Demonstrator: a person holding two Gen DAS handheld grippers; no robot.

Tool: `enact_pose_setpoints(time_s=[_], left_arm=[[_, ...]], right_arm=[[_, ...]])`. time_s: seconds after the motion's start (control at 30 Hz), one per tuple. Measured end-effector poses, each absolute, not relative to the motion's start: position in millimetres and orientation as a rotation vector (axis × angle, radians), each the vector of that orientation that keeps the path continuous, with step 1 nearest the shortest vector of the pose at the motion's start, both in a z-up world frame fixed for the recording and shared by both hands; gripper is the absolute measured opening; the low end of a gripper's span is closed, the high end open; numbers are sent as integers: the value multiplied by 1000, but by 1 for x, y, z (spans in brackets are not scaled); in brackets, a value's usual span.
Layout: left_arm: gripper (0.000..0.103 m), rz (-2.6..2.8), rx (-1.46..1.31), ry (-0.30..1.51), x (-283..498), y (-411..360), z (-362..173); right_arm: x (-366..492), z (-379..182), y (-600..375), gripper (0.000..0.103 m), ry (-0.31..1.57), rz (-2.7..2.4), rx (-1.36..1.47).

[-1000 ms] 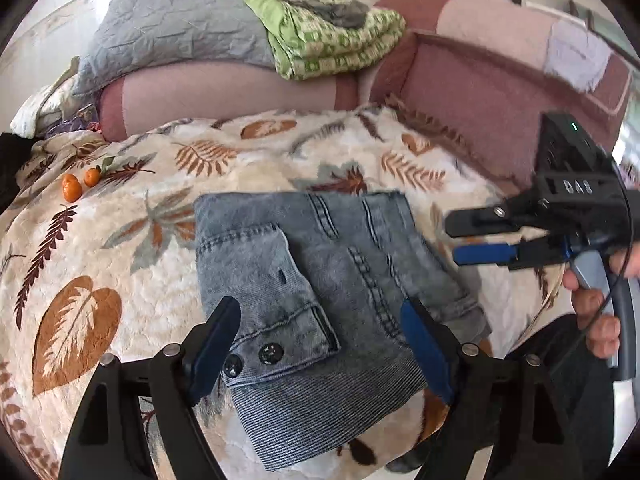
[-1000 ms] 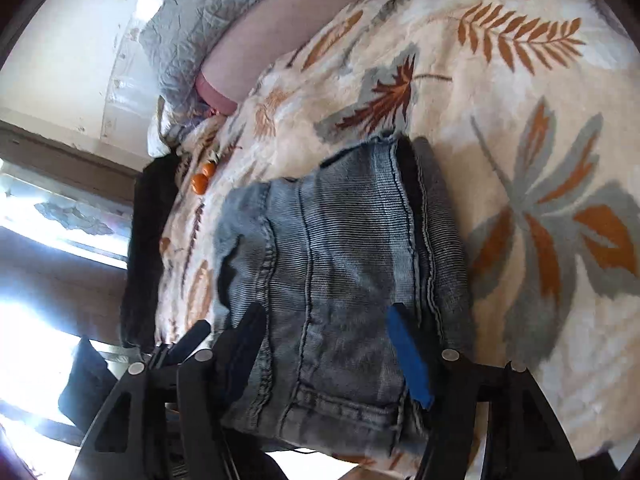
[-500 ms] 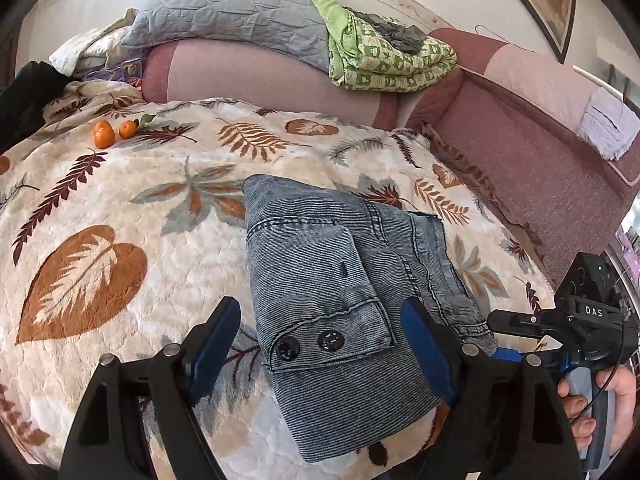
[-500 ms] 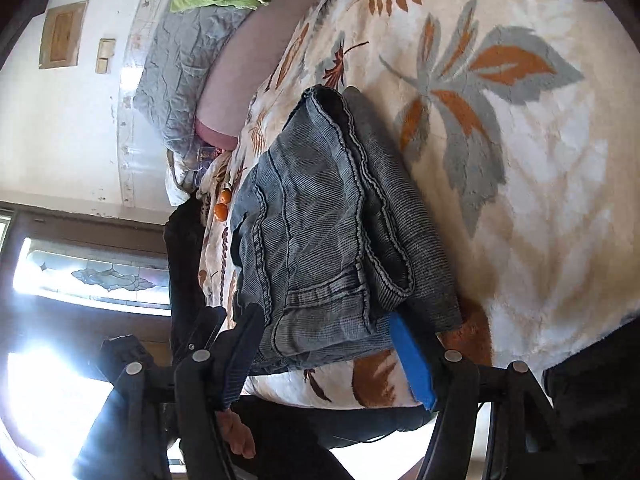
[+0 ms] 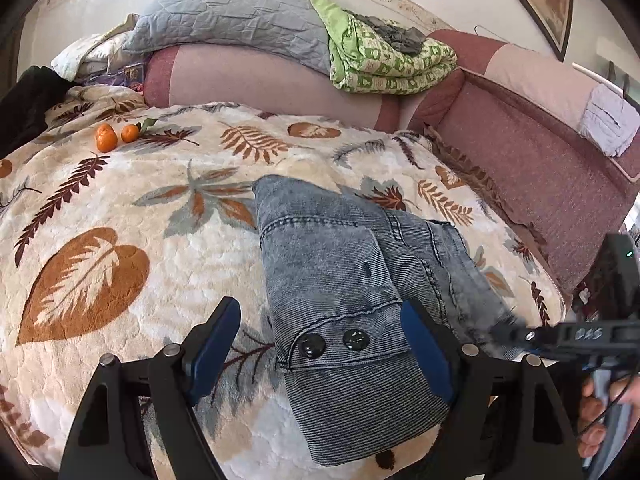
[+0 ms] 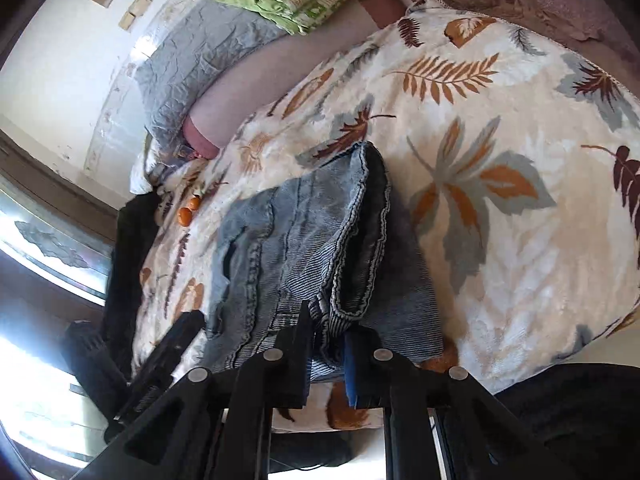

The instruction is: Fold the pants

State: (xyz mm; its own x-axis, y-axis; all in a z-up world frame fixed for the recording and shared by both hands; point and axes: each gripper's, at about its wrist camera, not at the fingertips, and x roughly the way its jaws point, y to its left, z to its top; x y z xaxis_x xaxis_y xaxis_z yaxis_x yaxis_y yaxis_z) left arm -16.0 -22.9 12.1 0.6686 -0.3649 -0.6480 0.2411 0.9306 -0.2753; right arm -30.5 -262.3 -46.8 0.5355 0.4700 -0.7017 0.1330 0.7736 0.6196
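Right tongs (image 6: pixel 328 344) closing on folded pants (image 6: pixel 304 248)

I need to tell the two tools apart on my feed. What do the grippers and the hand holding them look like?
Both are black, angular frames with silver rivets at the joints and blue pads on the fingers. The left gripper shows both pads clearly. The right gripper carries white "DAS" lettering, a small green light on its body and a thin black cable by the person's hand. No sleeve shows.

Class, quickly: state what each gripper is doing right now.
Left gripper: open, jaws either side of the jeans, not pinching.
Right gripper: closing on the jeans' near edge.
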Motion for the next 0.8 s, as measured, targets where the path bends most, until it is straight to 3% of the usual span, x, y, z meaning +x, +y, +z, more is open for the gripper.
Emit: enact_pose_setpoints(time_s=[0.07, 0.13, 0.17, 0.3, 0.37, 0.6, 0.73, 0.8], left_arm=[[83, -322, -123, 877, -7, -32, -8], [84, -313, -168, 881, -7, -26, -11], [84, -320, -185, 888, -6, -22, -8], [84, -347, -288, 810, -12, -3, 14], [84, -357, -342, 810, -8, 5, 21], [84, -435, -454, 983, 31, 4, 1], [84, -447, -474, 1088, 49, -9, -23], [84, -450, -447, 1060, 48, -14, -25]], right_arm=[[-24, -79, -264, 19, 1051, 239, 754], [-29, -72, -273, 22, 1030, 271, 801], [-32, -65, -278, 30, 1018, 270, 805], [-43, -33, -306, 44, 941, 235, 764], [-36, -23, -314, 66, 925, 262, 757], [33, -33, -309, 67, 1028, 374, 680], [64, -69, -298, 68, 1149, 367, 667], [63, -69, -294, 69, 1128, 379, 648]])
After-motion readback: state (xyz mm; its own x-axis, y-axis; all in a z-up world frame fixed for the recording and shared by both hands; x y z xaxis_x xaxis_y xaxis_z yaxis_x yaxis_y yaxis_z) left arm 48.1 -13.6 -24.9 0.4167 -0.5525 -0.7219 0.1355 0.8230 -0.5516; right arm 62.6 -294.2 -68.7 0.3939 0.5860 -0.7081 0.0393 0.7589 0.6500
